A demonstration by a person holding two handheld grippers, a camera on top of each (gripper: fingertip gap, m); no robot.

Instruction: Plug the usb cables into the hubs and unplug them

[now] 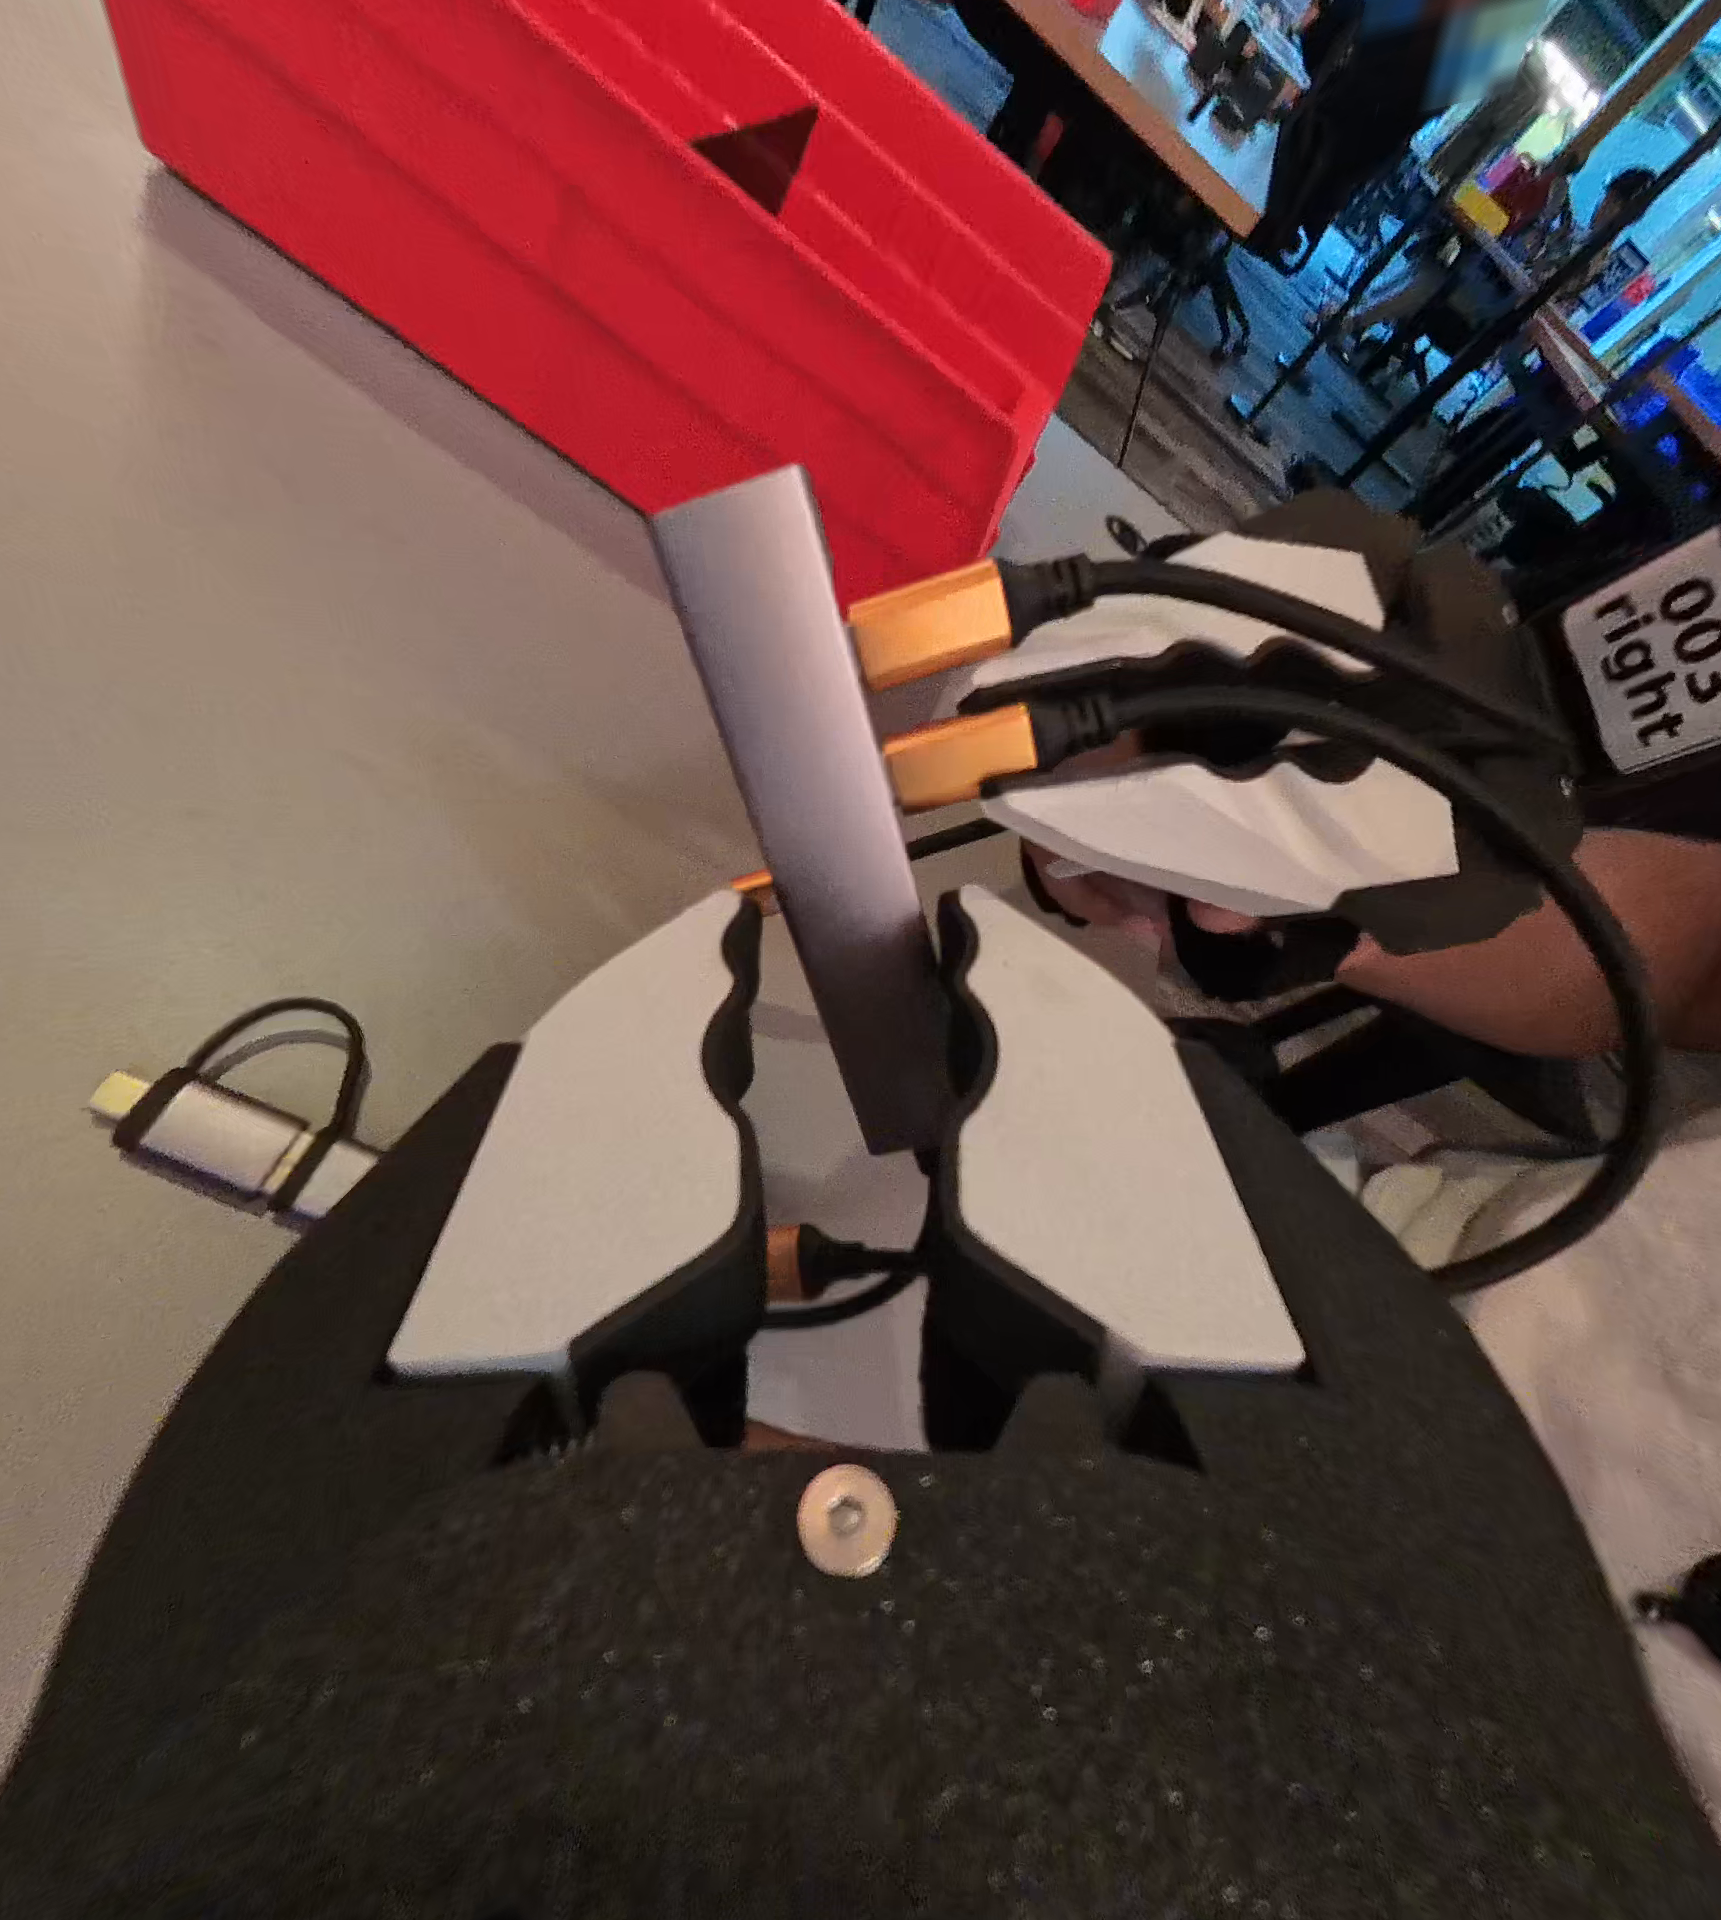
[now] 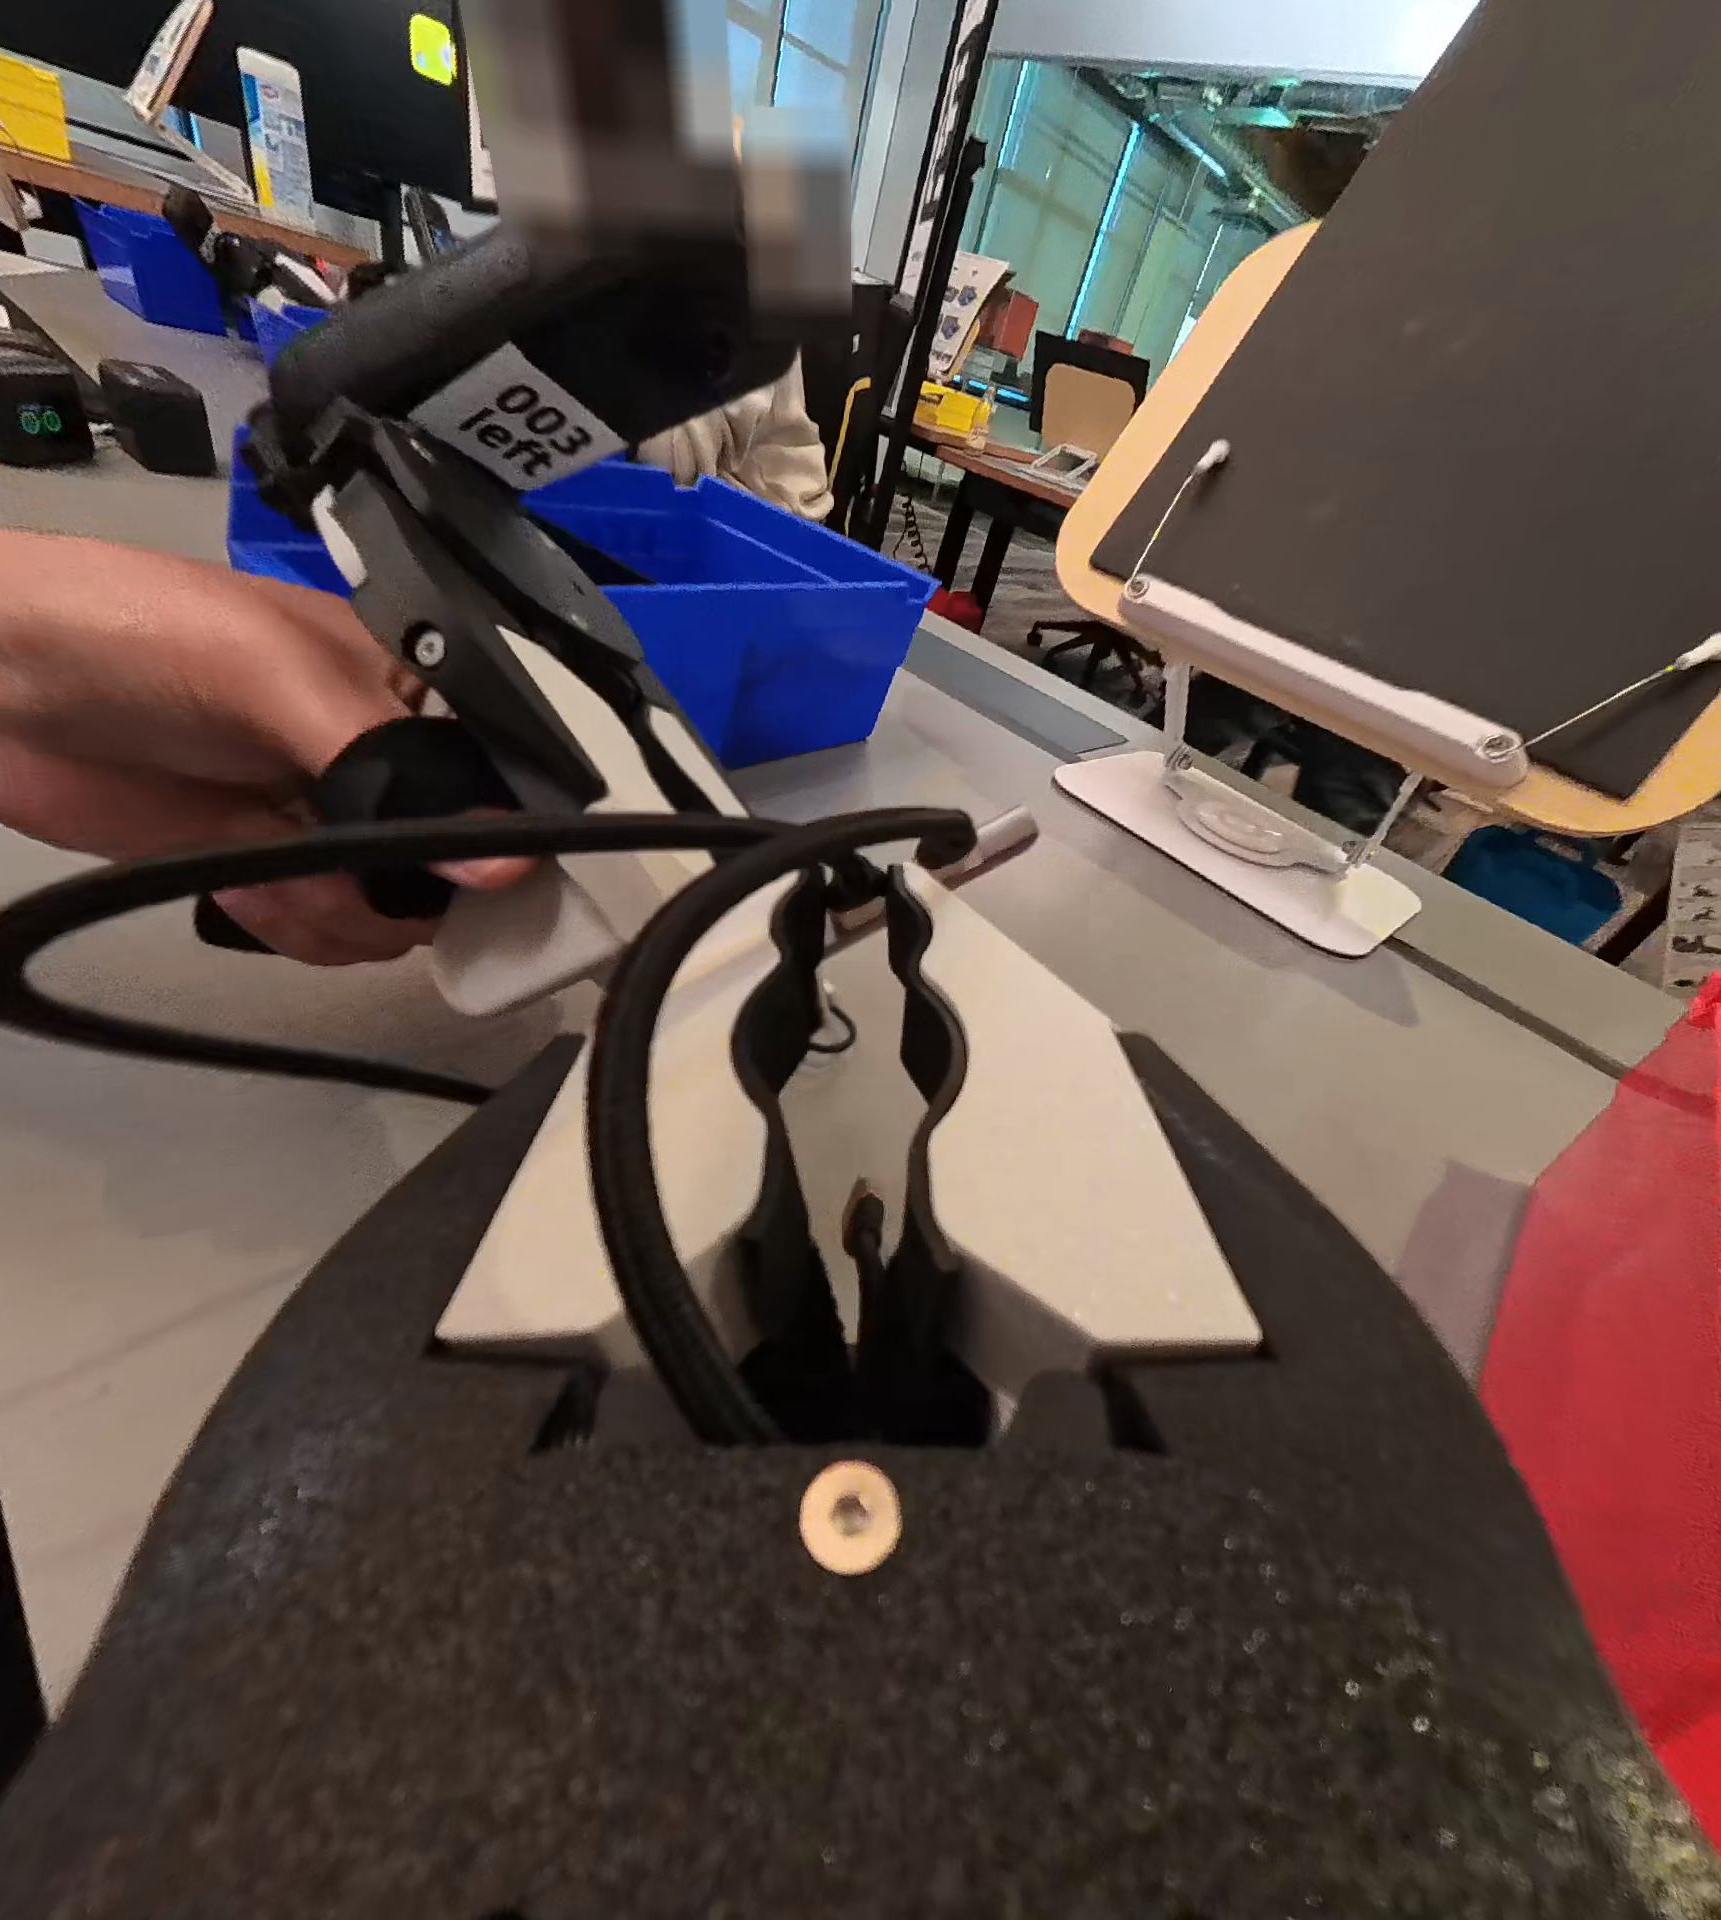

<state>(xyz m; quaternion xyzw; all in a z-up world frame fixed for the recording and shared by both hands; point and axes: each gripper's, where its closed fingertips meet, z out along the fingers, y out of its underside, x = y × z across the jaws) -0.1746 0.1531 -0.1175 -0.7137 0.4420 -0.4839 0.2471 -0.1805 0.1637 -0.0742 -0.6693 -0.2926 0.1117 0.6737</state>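
Note:
My left gripper (image 1: 851,925) is shut on the lower end of a long grey USB hub (image 1: 783,727) and holds it upright above the table. Two orange USB plugs, an upper one (image 1: 929,623) and a lower one (image 1: 960,753), sit in the hub's right side on black cables (image 1: 1604,935). My right gripper (image 1: 991,743) comes in from the right, its white fingers closed around the back of the lower plug. In the right wrist view the right gripper (image 2: 851,883) pinches a black cable end, with the hub's tip (image 2: 1001,831) just beyond.
A red bin (image 1: 627,260) stands right behind the hub and also shows in the right wrist view (image 2: 1666,1351). A silver connector with a tethered adapter (image 1: 232,1132) lies on the table at left. Another orange plug (image 1: 794,1262) lies under my left gripper. A blue bin (image 2: 762,623) and a tablet stand (image 2: 1355,831) are farther off. One gripper's finger ends stand about 4 cm off the other's.

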